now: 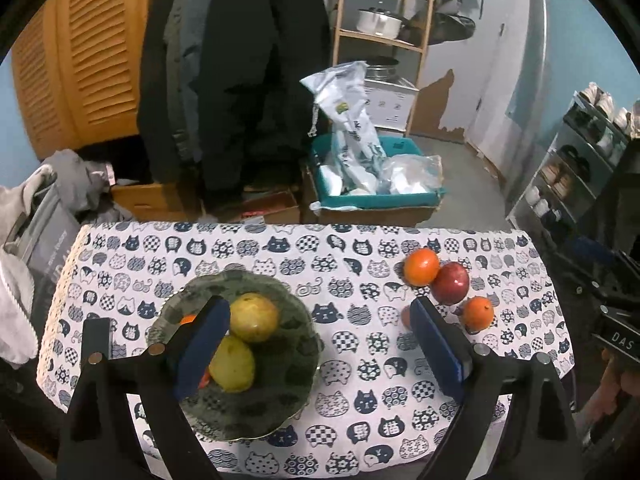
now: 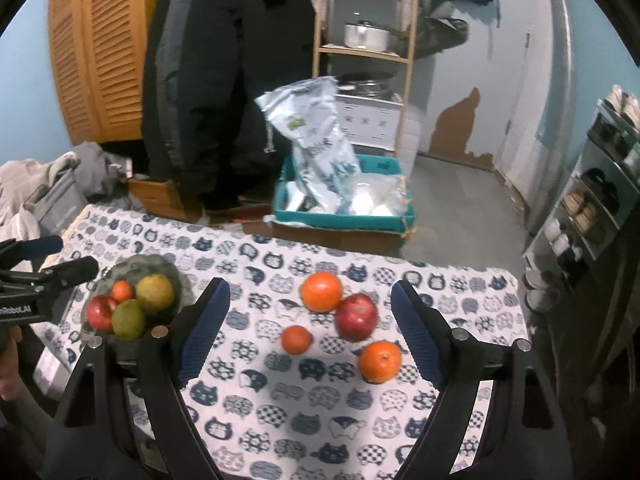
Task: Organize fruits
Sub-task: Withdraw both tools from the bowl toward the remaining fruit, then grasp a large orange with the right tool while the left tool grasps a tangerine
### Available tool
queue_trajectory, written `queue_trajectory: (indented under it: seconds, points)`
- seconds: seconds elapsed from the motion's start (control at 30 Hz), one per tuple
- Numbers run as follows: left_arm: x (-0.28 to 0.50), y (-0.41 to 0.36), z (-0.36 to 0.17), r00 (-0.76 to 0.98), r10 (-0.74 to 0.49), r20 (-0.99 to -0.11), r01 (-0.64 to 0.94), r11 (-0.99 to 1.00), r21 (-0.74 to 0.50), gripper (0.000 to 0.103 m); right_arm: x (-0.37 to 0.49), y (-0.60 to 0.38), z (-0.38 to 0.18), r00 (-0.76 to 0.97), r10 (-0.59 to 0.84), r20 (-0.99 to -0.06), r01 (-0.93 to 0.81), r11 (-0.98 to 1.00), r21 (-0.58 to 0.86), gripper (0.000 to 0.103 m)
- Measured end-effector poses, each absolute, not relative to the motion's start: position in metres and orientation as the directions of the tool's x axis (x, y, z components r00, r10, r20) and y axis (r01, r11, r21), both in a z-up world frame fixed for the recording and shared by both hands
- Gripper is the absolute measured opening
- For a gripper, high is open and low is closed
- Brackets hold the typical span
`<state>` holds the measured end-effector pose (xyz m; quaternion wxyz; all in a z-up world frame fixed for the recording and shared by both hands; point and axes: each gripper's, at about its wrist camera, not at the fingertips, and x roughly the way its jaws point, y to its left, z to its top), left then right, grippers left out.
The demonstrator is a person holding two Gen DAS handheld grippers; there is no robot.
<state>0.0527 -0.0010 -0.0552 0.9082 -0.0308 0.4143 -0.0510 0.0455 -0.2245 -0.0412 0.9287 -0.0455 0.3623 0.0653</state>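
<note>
A dark green glass bowl (image 1: 288, 360) on the cat-print tablecloth (image 1: 360, 380) holds two yellow-green fruits (image 1: 254, 317). My left gripper (image 1: 318, 312) hangs open above the bowl's right side, its jaws empty. Right of it lie two oranges (image 1: 421, 267) and a red apple (image 1: 452, 283). In the right wrist view, my right gripper (image 2: 309, 300) stands open over the loose fruit: a big orange (image 2: 321, 291), a red apple (image 2: 356, 317), a small orange (image 2: 296, 339) and another orange (image 2: 380, 361). None is gripped. The bowl (image 2: 168, 270) also holds a red apple (image 2: 99, 312).
Beyond the table's far edge stand a teal crate (image 1: 376, 200) of plastic bags, hanging dark coats (image 1: 240, 80) and a wooden shelf (image 1: 380, 40) with pots. A shoe rack (image 1: 580, 160) lines the right wall. Grey clothes (image 1: 60, 184) pile up at the left.
</note>
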Motion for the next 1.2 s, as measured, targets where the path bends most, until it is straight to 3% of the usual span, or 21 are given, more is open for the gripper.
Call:
queue_trajectory:
  seconds: [0.5,1.2]
  points:
    - [0.068,-0.056,-0.067,0.623,-0.136,-0.770,0.148,0.988,-0.054,0.093,0.048,-0.285,-0.065,0.697,0.014,-0.717,-0.037,0.999,-0.016,0.083]
    - [0.116,-0.099,-0.151,0.486,-0.095,-0.869,0.173,0.985,-0.011,0.093,0.085,-0.314,-0.146,0.532,0.004,-0.847,0.006,1.000,0.009,0.083]
